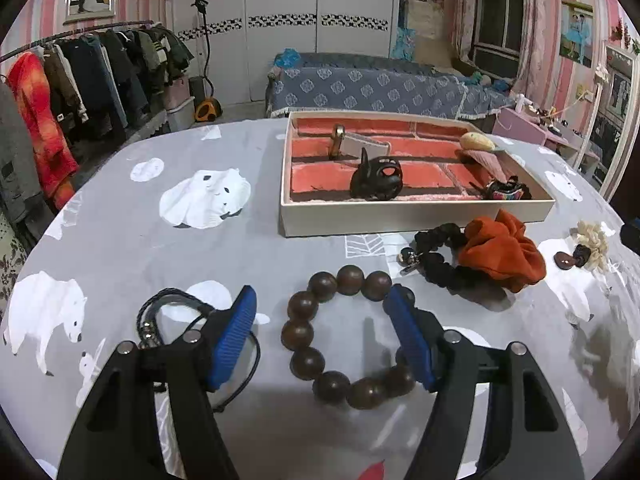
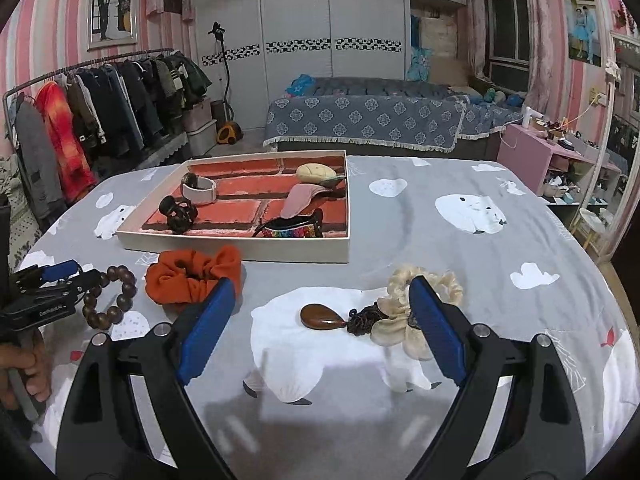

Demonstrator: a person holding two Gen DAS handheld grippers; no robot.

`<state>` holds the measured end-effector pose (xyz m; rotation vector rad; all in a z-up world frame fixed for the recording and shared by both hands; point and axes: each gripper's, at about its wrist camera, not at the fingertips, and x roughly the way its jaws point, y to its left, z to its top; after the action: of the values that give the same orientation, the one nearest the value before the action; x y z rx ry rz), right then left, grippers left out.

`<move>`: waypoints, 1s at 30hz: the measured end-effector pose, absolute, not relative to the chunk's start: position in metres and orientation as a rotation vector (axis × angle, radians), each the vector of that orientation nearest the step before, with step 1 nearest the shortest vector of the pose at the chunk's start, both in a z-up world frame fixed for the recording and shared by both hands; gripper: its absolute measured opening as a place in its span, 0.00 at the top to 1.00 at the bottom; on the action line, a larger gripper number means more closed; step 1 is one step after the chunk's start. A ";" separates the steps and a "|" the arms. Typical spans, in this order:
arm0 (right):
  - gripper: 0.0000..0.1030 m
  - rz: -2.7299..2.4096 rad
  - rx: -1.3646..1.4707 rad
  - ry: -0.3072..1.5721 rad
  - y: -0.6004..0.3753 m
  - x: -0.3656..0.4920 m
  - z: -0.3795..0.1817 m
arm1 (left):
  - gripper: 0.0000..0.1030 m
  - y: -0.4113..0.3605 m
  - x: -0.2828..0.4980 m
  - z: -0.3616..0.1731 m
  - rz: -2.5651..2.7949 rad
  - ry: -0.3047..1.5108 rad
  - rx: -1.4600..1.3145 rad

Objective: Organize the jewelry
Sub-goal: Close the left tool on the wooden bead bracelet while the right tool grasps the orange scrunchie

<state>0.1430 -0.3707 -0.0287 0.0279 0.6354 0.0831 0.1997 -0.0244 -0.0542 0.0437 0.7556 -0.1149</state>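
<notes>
A dark wooden bead bracelet [image 1: 297, 334] lies on the grey bear-print cloth between the fingers of my left gripper [image 1: 320, 296], which is open. Its right pad [image 1: 408, 340] covers the bracelet's right side; the left pad stands clear of the beads. In the right wrist view my right gripper [image 2: 322, 284] is open low over the cloth. A brown teardrop pendant [image 2: 322, 317] lies between its fingers. A cream scrunchie [image 2: 390, 326] sits partly behind its right finger. The white tray [image 2: 240, 250] with a brick-pattern floor holds a black claw clip [image 2: 178, 210] and other pieces.
An orange scrunchie [image 1: 500, 256] and a black beaded band [image 1: 440, 268] lie in front of the tray [image 1: 400, 216]. A black braided cord [image 1: 160, 308] lies by my left finger. A hand [image 2: 20, 368] holds the left gripper [image 2: 60, 276]. Beyond the table edge are a clothes rack and a bed.
</notes>
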 end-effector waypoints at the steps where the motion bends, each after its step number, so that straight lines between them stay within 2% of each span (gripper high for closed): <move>1: 0.16 0.081 0.026 0.636 -0.371 0.144 -0.029 | 0.35 -0.025 0.203 -0.056 -0.103 0.765 0.057; 5: 0.16 0.082 0.016 0.646 -0.368 0.150 -0.031 | 0.38 -0.024 0.217 -0.067 -0.092 0.819 0.082; 8: 0.16 0.092 0.013 0.669 -0.359 0.163 -0.035 | 0.47 -0.027 0.224 -0.075 -0.115 0.862 0.092; 13: 0.18 0.133 0.073 0.738 -0.335 0.191 -0.051 | 0.49 -0.024 0.236 -0.081 -0.152 0.902 0.079; 16: 0.30 0.149 0.054 0.782 -0.319 0.202 -0.064 | 0.50 -0.026 0.239 -0.080 -0.149 0.901 0.093; 21: 0.31 0.182 0.016 0.866 -0.299 0.217 -0.085 | 0.62 -0.021 0.242 -0.079 -0.139 0.891 0.056; 22: 0.40 0.182 0.016 0.866 -0.299 0.217 -0.085 | 0.67 -0.020 0.242 -0.079 -0.137 0.888 0.051; 23: 0.59 0.182 -0.008 0.881 -0.294 0.219 -0.089 | 0.75 -0.019 0.242 -0.079 -0.136 0.885 0.045; 26: 0.81 0.230 -0.026 0.909 -0.288 0.223 -0.094 | 0.77 -0.015 0.239 -0.077 -0.146 0.873 0.018; 28: 0.91 0.260 -0.028 0.905 -0.286 0.221 -0.094 | 0.77 -0.014 0.236 -0.073 -0.146 0.856 0.011; 30: 0.92 0.277 -0.015 0.888 -0.286 0.216 -0.090 | 0.78 -0.014 0.232 -0.068 -0.143 0.837 0.015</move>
<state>0.2159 -0.2861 -0.0901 -0.0149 0.8880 0.2774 0.2322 -0.0139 -0.0682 0.0150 0.8372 -0.1426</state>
